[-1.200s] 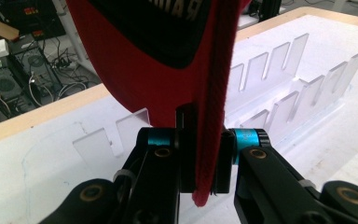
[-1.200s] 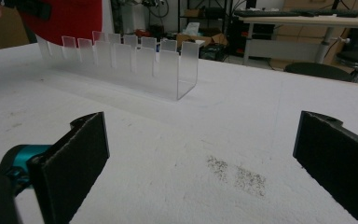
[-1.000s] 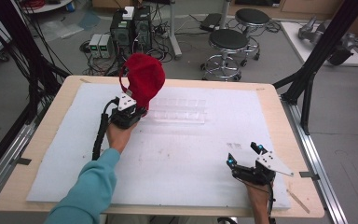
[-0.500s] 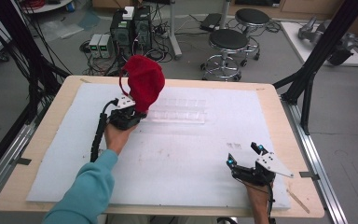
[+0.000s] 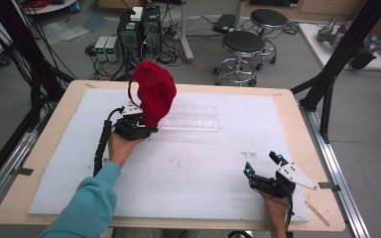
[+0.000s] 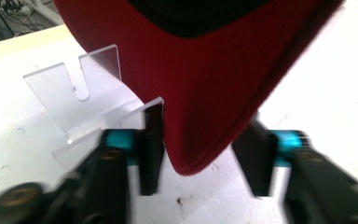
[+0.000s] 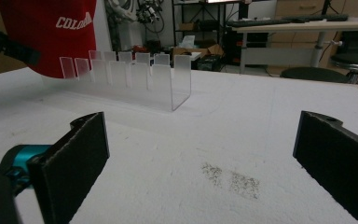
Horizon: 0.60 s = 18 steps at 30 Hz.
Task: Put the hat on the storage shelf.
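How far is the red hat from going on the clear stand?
Done: the left gripper has the red cap lifted off the table. In hand: its brim sits between that gripper's jaws, right at the left end of the clear rack. Left: setting it on the rack. The right gripper waits open, empty.

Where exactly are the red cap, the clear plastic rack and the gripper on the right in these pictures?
red cap (image 5: 154, 96): high view, on the crown's side.
clear plastic rack (image 7: 142, 77): right gripper view, on a front upright tab.
right hand-held gripper (image 5: 262, 164): high view, midway between its two blue-tipped jaws.
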Tool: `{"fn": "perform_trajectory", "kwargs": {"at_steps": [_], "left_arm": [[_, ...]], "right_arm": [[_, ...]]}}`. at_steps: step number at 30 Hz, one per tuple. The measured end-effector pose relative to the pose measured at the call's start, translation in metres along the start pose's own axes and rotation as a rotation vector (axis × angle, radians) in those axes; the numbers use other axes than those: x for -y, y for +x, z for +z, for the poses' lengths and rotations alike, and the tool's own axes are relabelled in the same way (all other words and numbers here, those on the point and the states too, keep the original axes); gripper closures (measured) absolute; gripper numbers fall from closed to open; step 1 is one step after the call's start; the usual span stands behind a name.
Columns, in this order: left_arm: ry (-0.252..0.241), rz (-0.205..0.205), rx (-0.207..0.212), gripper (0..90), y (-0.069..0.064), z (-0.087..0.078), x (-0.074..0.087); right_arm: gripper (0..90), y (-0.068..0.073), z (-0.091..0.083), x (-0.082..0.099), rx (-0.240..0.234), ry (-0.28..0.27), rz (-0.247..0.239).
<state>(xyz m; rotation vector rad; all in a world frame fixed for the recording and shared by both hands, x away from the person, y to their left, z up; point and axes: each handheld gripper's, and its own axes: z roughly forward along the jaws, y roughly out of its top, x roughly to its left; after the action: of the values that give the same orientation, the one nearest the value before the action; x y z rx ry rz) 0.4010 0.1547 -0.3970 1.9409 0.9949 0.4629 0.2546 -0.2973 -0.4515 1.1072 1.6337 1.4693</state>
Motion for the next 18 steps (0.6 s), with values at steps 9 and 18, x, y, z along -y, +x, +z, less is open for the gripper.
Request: {"fn": "perform_trajectory", "kwargs": {"at_steps": [9, 18], "left_arm": [[-0.034, 0.0, 0.007, 22.6, 0.006, -0.018, 0.014], [-0.093, 0.061, 0.061, 15.6, 0.021, -0.074, 0.052]], "right_arm": [[2.2, 0.001, -0.001, 0.0, -0.006, -0.009, -0.011], [2.1, 0.003, -0.002, 0.001, -0.004, -0.02, -0.027]]}}
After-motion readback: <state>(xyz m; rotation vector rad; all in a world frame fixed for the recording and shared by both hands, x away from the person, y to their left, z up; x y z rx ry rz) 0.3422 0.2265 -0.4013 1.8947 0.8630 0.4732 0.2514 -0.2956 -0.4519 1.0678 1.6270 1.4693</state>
